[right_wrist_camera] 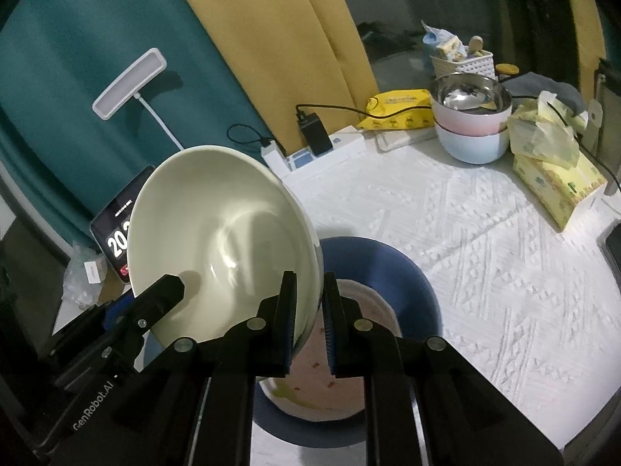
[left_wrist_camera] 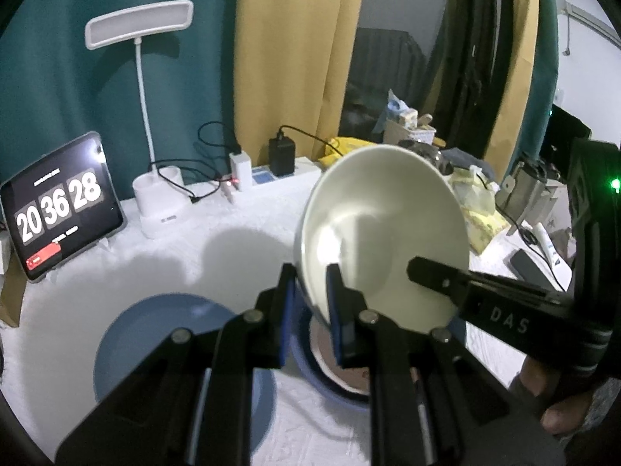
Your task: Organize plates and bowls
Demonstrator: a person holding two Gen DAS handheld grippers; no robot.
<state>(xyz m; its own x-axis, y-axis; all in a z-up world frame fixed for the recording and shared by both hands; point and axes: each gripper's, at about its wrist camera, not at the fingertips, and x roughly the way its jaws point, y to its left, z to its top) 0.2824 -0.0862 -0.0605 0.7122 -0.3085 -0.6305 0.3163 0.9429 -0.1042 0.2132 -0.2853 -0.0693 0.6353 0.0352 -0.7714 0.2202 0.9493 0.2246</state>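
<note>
Taking the cream bowl [left_wrist_camera: 382,233] as our landmark and sweeping from the left: far to its left a tablet clock [left_wrist_camera: 62,204] leans against the teal curtain [left_wrist_camera: 77,77], and just right of that a white desk lamp [left_wrist_camera: 155,116] stands on the white tablecloth [right_wrist_camera: 485,233]. Left of the bowl and lower, a blue plate [left_wrist_camera: 155,334] lies flat on the cloth. Now the bowl itself, held tipped up on edge in the air, its hollow facing the cameras, and both grippers have it! The left gripper [left_wrist_camera: 310,303] is clenched on the bowl's lower left rim, one pad inside, one outside. The right gripper [right_wrist_camera: 310,303] is clamped on the opposite rim the same way (in the left wrist view its black finger [left_wrist_camera: 434,272] reaches into the bowl from the right). Directly under the bowl sits a dark blue bowl [right_wrist_camera: 407,272] with a pinkish dish [right_wrist_camera: 330,388] nested inside it, spotted with small marks. Behind the bowl a power strip [right_wrist_camera: 330,143] with a black charger [right_wrist_camera: 314,132] lies against the yellow curtain [right_wrist_camera: 271,39]. Well to the right, a steel bowl [right_wrist_camera: 469,93] tops a pink and a pale blue bowl, stacked, with a yellow tissue pack [right_wrist_camera: 555,178] beside them.
</note>
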